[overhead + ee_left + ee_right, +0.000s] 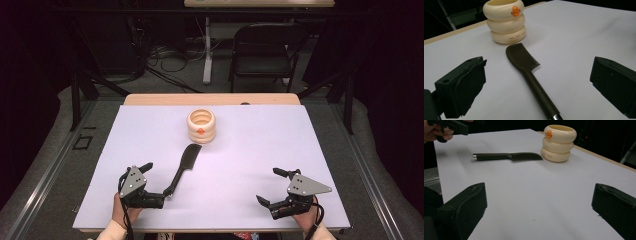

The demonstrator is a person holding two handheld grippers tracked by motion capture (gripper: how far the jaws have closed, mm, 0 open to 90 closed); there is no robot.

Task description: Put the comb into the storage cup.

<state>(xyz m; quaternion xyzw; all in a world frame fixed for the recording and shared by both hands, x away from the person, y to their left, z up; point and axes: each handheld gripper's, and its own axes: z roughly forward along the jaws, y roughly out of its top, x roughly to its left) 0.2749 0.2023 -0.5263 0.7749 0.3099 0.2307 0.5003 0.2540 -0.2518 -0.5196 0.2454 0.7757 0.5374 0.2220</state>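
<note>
A black comb (183, 167) lies flat on the white table (250, 150), its toothed head pointing toward a cream cup (201, 126) made of three stacked rings with a small orange mark on its side. In the high view the comb's head ends just short of the cup's base, near it but not touching, and the handle runs back toward the near left corner, where its silver-capped end lies between the jaws of the left gripper (156, 179). That gripper sits low at the near edge, held by a hand (122, 212) that comes in from below. Its jaws are spread wide and grip nothing. In the left gripper view the comb (529, 72) runs up the middle between the two black jaws, well clear of both, with the cup (505, 21) standing upright beyond its head. The right gripper (272, 186) rests at the near right of the table, well apart from the comb and the cup, also with its jaws wide apart and nothing between them. In the right gripper view bare white table lies between its jaws, and farther off the comb (507, 156) lies sideways with its teeth just beside the cup (559, 143); the other hand (437, 132) with the left gripper shows at the top left corner.
</note>
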